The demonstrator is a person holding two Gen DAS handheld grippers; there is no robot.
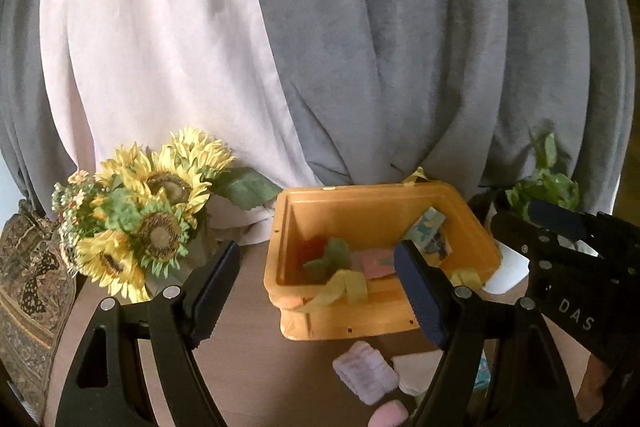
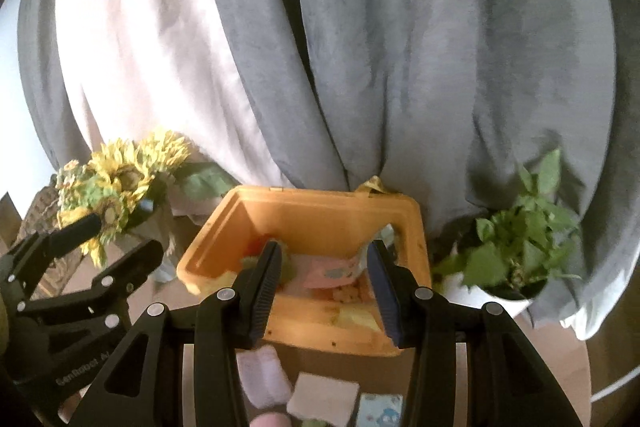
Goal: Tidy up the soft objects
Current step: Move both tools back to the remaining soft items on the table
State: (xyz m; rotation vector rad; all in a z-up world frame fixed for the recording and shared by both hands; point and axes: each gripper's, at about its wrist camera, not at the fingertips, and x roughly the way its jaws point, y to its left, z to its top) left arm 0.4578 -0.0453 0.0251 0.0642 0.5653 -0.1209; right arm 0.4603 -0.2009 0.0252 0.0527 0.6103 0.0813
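Note:
An orange plastic bin [image 1: 352, 323] [image 2: 304, 223] stands on the brown table and holds several soft cloths: green, pink, yellow and a patterned one [image 1: 430, 233]. A yellow cloth [image 1: 344, 289] hangs over its front rim. My left gripper [image 1: 316, 291] is open and empty, above the table before the bin. My right gripper [image 2: 324, 287] is open and empty over the bin's front edge. On the table in front lie a lilac folded cloth [image 1: 366, 371] [image 2: 262, 379], a white cloth [image 2: 324, 397] and a blue patterned cloth [image 2: 380, 409].
A sunflower bouquet [image 1: 148, 211] [image 2: 116, 183] stands left of the bin. A potted green plant [image 2: 516, 247] [image 1: 544, 183] stands right of it. Grey and pale pink curtains [image 1: 320, 47] hang behind. A patterned cushion [image 1: 28, 287] lies at the far left.

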